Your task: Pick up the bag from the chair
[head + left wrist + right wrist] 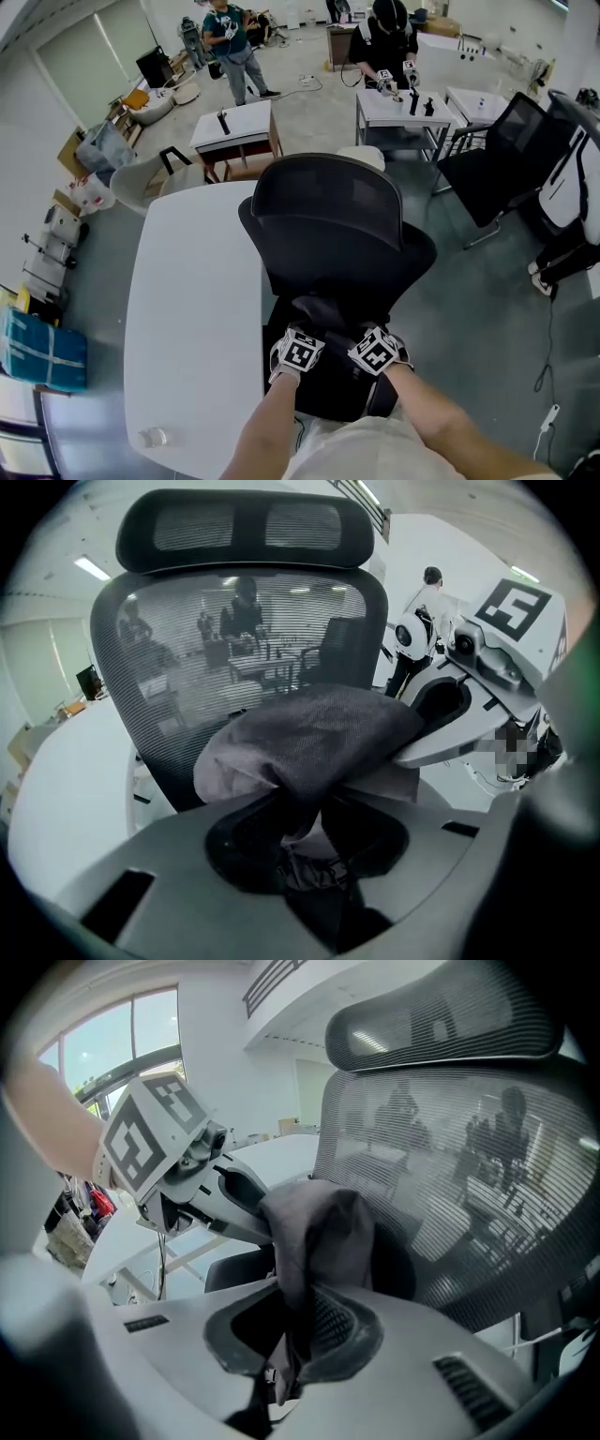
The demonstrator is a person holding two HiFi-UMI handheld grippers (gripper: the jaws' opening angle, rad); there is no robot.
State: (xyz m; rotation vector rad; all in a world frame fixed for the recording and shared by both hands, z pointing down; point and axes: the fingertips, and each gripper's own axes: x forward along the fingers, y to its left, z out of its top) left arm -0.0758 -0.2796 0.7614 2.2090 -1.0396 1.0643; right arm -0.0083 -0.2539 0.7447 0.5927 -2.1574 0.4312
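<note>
your left tool (302, 841) and right tool (281, 1340) both pinch the top of the bag (309, 733); looks soft, floppy, probably light.

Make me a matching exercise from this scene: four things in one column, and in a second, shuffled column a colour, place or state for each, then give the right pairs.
Things:
1. bag
2. chair
3. table
4. left gripper

Descriptions:
A. white, at the chair's left in the head view
B. jaws closed on fabric
C. black, with a mesh back
D. dark grey cloth, bunched up in front of the mesh

Pairs: 1-D; 2-C; 3-A; 4-B
</note>
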